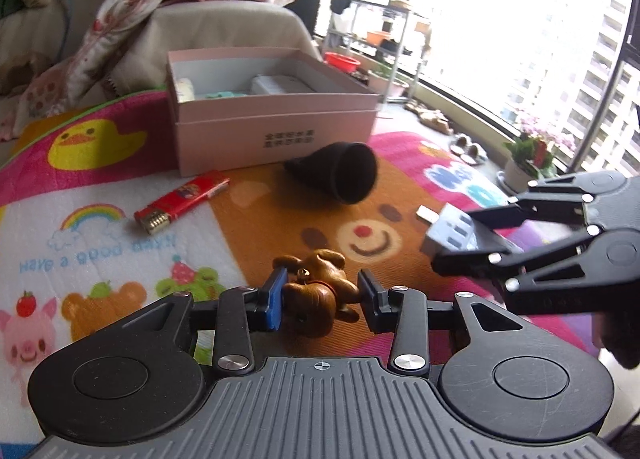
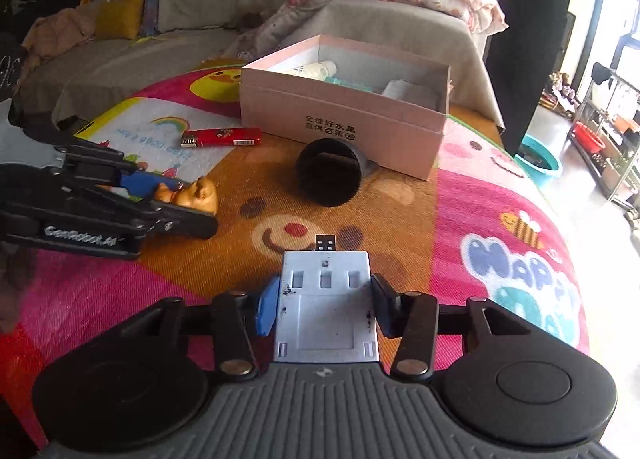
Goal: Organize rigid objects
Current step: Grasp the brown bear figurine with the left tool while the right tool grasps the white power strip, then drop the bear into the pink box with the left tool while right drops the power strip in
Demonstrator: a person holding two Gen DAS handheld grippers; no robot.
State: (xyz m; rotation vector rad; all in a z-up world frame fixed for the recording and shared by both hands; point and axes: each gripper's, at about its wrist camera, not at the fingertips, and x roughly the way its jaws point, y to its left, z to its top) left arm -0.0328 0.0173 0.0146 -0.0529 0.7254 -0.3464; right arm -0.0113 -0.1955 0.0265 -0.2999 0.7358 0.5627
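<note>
My left gripper (image 1: pixel 322 297) is pinching a small brown bear figurine (image 1: pixel 320 293) across its body, both pads pressed to its sides, held clear above the play mat (image 1: pixel 120 243). My right gripper (image 2: pixel 325 305) is clamped on a flat grey-white USB adapter (image 2: pixel 326 299), its black plug (image 2: pixel 327 243) pointing ahead towards the pink box (image 2: pixel 340 119).

Taking that box as my landmark: both loads hang on the near side of it, the bear nearer its left end and the adapter nearer its right, each well short of its front wall. A black cup (image 2: pixel 330 175) lies on its side just in front of the box, its mouth turned towards me, and a red lighter (image 2: pixel 222 137) lies flat off the front-left corner.

I judge this to be the carrying step: two things are gripped and the box, open and already holding a few items, looks like the place for them. The next move calls for lifting each load over the front wall, passing above the fallen cup, then letting go inside.

What already lies in the box is mostly hidden by its walls; I make out only pale and teal shapes. The right gripper's body is cut off at the edge of the left view.
</note>
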